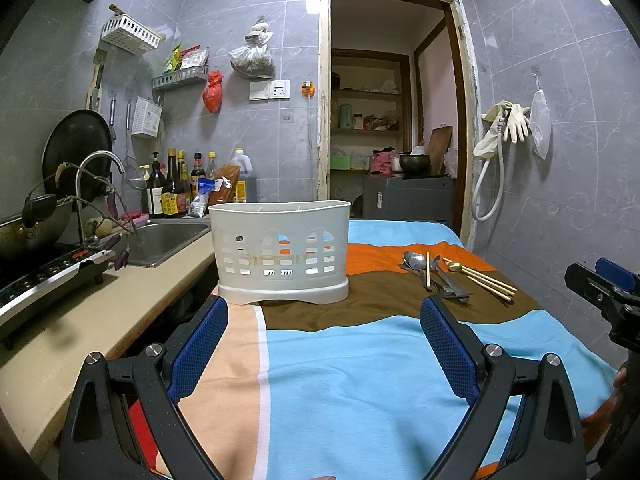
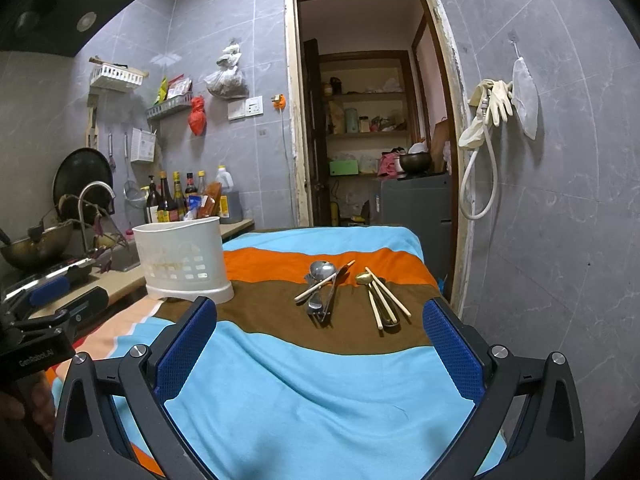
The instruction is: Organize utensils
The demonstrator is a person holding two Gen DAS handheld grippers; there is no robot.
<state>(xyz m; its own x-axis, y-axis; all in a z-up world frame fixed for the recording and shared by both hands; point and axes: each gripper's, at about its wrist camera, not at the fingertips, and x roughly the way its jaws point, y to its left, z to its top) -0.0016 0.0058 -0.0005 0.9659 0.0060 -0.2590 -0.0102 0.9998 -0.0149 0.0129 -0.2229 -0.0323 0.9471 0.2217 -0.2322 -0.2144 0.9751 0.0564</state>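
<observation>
A white slotted utensil holder stands upright on the striped cloth, at its left edge. Right of it lies a loose pile: silver spoons, dark-handled cutlery, a gold spoon and wooden chopsticks. My left gripper is open and empty, just short of the holder. My right gripper is also open and empty, short of the pile. The right gripper also shows at the left wrist view's right edge.
The striped cloth covers the table. On the left run a counter, a sink with a tap, a stove with a wok and several bottles. A doorway opens behind; a tiled wall is on the right.
</observation>
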